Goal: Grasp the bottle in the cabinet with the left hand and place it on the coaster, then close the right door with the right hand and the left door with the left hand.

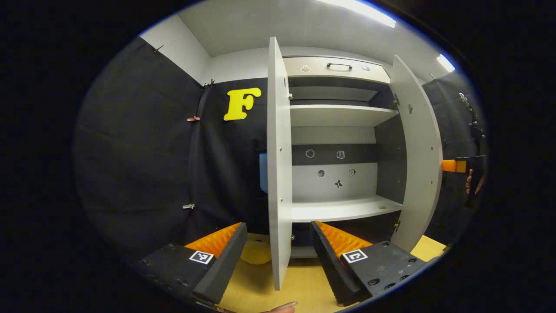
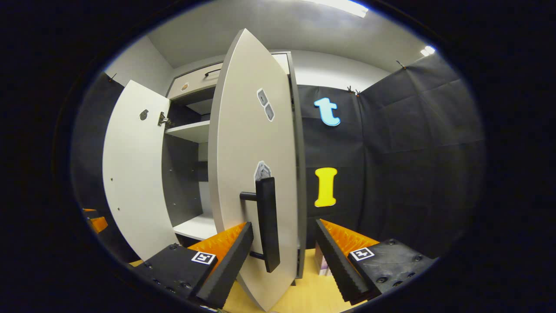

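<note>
- Two doors, both standing open on one pale grey cabinet [image 1: 339, 130] with dark inner side walls.
- Left door [image 1: 279, 174]: seen nearly edge-on in the left gripper view, its edge lined up between the fingers of the left gripper [image 1: 278, 256], which are spread wide and hold nothing.
- Right door [image 2: 254, 174]: swung out toward the right gripper view, carrying a dark vertical bar handle [image 2: 267, 224] on its outer face.
- Right gripper [image 2: 284, 256]: fingers parted, empty; the handle stands between them, nearer the left finger; contact cannot be told.
- Shelves [image 1: 343, 208]: two pale boards visible inside, small stickers on the back panel; drawer with a dark handle above.
- Bottle: cannot be identified in either view; a rounded yellow object [image 1: 256, 254] sits low on the wooden desk [image 1: 304, 282] behind the left door, too hidden to name.
- Far right of the left gripper view: the other gripper, held by a hand [image 1: 471, 182].
</note>
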The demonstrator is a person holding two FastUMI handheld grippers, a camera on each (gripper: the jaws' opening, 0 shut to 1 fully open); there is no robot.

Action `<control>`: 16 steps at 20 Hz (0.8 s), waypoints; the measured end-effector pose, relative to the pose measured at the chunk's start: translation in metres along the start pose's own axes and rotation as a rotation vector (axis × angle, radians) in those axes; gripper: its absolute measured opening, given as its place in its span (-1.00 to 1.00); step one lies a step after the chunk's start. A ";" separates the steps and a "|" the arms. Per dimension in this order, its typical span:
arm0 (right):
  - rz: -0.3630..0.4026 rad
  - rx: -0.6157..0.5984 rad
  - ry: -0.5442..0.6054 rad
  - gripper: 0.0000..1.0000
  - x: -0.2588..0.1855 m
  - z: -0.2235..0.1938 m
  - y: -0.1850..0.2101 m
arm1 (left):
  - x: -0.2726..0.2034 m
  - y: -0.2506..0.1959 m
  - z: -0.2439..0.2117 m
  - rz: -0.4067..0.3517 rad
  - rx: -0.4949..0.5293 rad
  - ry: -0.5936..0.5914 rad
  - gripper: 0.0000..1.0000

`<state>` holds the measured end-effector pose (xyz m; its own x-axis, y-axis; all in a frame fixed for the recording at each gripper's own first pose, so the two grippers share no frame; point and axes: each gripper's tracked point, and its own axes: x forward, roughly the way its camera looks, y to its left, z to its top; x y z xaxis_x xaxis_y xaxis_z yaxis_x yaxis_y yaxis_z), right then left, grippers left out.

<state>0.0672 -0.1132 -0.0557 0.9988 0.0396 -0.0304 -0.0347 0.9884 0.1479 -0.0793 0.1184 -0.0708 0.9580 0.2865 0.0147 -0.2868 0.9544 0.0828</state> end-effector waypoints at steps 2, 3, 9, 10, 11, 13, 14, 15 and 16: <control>0.051 0.006 0.002 0.92 0.027 -0.010 0.035 | -0.007 0.018 0.001 0.043 0.010 0.004 0.84; 0.090 0.020 0.010 0.91 0.041 -0.015 0.056 | -0.012 0.027 0.002 0.066 0.020 0.001 0.84; 0.032 -0.098 -0.040 0.83 0.099 -0.018 0.100 | -0.041 0.082 0.010 0.203 0.072 -0.004 0.83; 0.018 -0.108 -0.046 0.84 0.102 -0.018 0.100 | -0.042 0.087 0.009 0.214 0.063 0.001 0.83; 0.005 -0.113 -0.047 0.84 0.107 -0.020 0.101 | -0.042 0.092 0.007 0.224 0.052 0.006 0.83; -0.015 -0.125 -0.048 0.84 0.118 -0.020 0.103 | -0.037 0.101 0.006 0.241 0.026 0.008 0.84; -0.026 -0.131 -0.049 0.83 0.124 -0.021 0.103 | -0.033 0.102 0.006 0.240 0.004 0.008 0.84; -0.040 -0.134 -0.053 0.84 0.127 -0.022 0.103 | -0.028 0.103 0.006 0.232 -0.024 0.006 0.84; -0.054 -0.139 -0.057 0.84 0.132 -0.022 0.103 | -0.022 0.103 0.007 0.219 -0.055 0.000 0.83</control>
<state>0.1942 -0.0034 -0.0666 0.9996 -0.0187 0.0223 0.0185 0.9998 0.0089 -0.1295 0.2100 -0.0552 0.8727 0.4875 0.0267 -0.4880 0.8725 0.0230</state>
